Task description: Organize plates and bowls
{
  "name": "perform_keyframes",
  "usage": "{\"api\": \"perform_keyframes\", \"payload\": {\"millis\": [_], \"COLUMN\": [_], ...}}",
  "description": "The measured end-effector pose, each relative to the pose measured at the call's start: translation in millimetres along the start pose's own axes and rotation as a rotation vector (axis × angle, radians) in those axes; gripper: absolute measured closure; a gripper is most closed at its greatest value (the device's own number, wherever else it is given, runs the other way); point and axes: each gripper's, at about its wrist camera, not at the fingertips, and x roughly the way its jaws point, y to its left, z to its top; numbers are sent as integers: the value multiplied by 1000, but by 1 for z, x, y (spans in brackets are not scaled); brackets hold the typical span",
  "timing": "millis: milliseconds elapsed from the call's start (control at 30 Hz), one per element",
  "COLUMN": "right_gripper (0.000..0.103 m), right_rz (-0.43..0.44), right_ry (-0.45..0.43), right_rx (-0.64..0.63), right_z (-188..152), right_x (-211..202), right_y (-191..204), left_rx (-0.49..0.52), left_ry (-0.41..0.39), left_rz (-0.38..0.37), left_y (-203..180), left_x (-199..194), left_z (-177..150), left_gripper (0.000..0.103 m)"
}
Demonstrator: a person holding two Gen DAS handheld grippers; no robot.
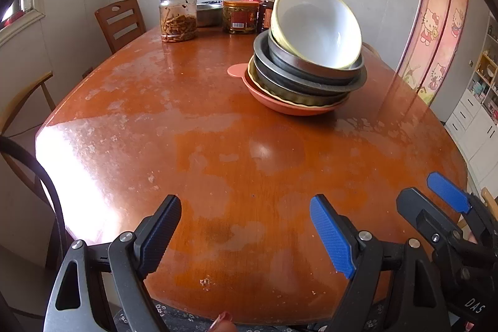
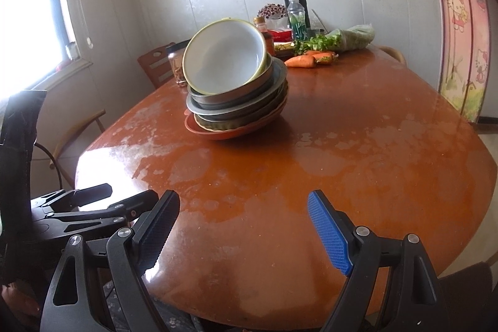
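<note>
I see the dishes in one pile (image 1: pixel 306 73) near the middle of the table (image 1: pixel 202 145), toward its far edge. The white bowl (image 1: pixel 317 24) on top leans to one side. My left claw (image 1: pixel 246 234) and right claw (image 2: pixel 244 231) hang wide open over the near edge, holding nothing. This fits dishes already stacked, or a pile waiting to be sorted. That tippy bowl needs gentle, slow care.

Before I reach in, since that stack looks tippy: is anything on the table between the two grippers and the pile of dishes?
Nothing visible. Bare table lies between the open left gripper, the open right gripper and the stack. The jars and carrots sit beyond it. The white bowl on top leans tilted.
</note>
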Motion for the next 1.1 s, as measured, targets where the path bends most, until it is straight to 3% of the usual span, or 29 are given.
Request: {"api": "perform_keyframes", "payload": {"millis": [1100], "right_gripper": [18], "right_rz": [18], "right_ry": [27], "right_rx": [8], "right_z": [-4], "right_x": [7], "right_y": [-2], "left_rx": [14], "left_ry": [6], "left_rz": [3], "left_y": [-1], "left_x": [1], "left_z": [-4], "left_gripper": [19]}}
